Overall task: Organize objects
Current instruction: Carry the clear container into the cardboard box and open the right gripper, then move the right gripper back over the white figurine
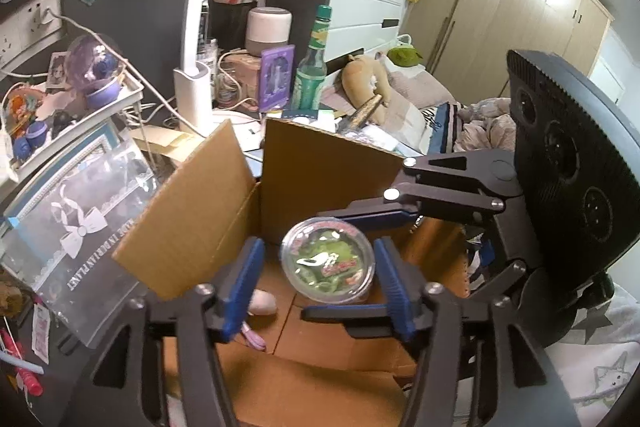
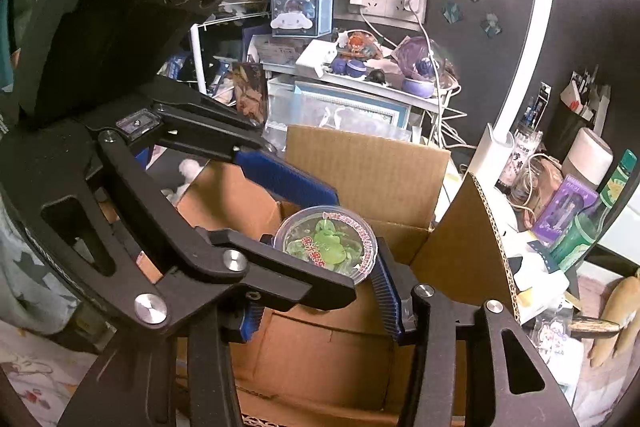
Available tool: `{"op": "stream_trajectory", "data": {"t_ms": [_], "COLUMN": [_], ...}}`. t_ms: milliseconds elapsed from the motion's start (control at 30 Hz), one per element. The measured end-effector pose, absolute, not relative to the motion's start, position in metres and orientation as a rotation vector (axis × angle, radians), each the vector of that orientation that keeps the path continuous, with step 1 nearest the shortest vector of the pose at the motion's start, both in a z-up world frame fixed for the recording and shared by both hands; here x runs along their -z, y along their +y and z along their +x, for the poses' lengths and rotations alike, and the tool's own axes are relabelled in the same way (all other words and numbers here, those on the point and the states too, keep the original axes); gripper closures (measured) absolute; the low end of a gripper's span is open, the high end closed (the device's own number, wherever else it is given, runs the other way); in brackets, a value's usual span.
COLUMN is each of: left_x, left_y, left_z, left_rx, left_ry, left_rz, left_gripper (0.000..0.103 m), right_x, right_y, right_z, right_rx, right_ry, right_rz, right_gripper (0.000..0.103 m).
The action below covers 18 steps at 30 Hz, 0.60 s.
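Observation:
A round clear plastic cup (image 1: pixel 328 263) with green contents and a printed lid hangs over the inside of an open cardboard box (image 1: pixel 312 167). My right gripper (image 1: pixel 316 265) reaches in from the right and is shut on the cup, one finger above it and one below. My left gripper (image 1: pixel 318 255) straddles the cup with its blue pads (image 1: pixel 244 283) spread, and a gap shows on the left side. In the right wrist view the cup (image 2: pixel 326 245) sits against my right gripper's (image 2: pixel 320 279) right pad; the left gripper (image 2: pixel 340 243) crosses in front and hides the other pad.
A pale pink object (image 1: pixel 262 303) lies on the box floor. Box flaps (image 2: pixel 472 247) stand up around the opening. A green bottle (image 1: pixel 312 67), a white lamp (image 1: pixel 192 95), a clear display case (image 1: pixel 80 227) and cables crowd the desk. A bed with plush toys (image 1: pixel 364 79) lies behind.

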<state>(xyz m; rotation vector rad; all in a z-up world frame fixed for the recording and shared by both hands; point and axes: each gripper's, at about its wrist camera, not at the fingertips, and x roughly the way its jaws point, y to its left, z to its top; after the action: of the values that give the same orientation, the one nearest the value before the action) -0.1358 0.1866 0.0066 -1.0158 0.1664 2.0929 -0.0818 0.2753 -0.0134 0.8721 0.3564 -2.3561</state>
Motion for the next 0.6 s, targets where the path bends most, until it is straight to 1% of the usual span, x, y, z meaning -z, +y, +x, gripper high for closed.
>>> {"op": "stream_trajectory", "data": {"t_ms": [133, 200, 267, 300, 333, 533, 600], "left_x": [-0.008, -0.009, -0.009, -0.008, -0.008, -0.016, -0.022], "left_y": [0.180, 0.177, 0.175, 0.174, 0.173, 0.163, 0.155], "left_z": [-0.132, -0.131, -0.131, -0.131, -0.131, -0.126, -0.122], "left_rx": [-2.103, -2.113, -2.117, -2.120, -2.122, -2.142, -2.161], "left_ry": [0.165, 0.168, 0.165, 0.166, 0.165, 0.142, 0.132], "left_rz": [-1.005, -1.002, -1.005, -1.006, -1.006, -0.981, -0.960], "left_gripper": [0.044, 0.041, 0.041, 0.041, 0.041, 0.041, 0.037], "right_x": [0.013, 0.013, 0.013, 0.013, 0.013, 0.009, 0.005], "right_y": [0.272, 0.272, 0.271, 0.271, 0.271, 0.270, 0.269], "right_z": [-0.081, -0.082, -0.082, -0.082, -0.082, -0.081, -0.078], "right_rx": [2.362, 2.364, 2.377, 2.384, 2.389, 2.406, 2.401], "right_ry": [0.376, 0.377, 0.390, 0.396, 0.400, 0.401, 0.381], "right_rz": [0.872, 0.876, 0.873, 0.871, 0.868, 0.856, 0.837], "right_gripper": [0.059, 0.058, 0.053, 0.048, 0.047, 0.047, 0.047]}}
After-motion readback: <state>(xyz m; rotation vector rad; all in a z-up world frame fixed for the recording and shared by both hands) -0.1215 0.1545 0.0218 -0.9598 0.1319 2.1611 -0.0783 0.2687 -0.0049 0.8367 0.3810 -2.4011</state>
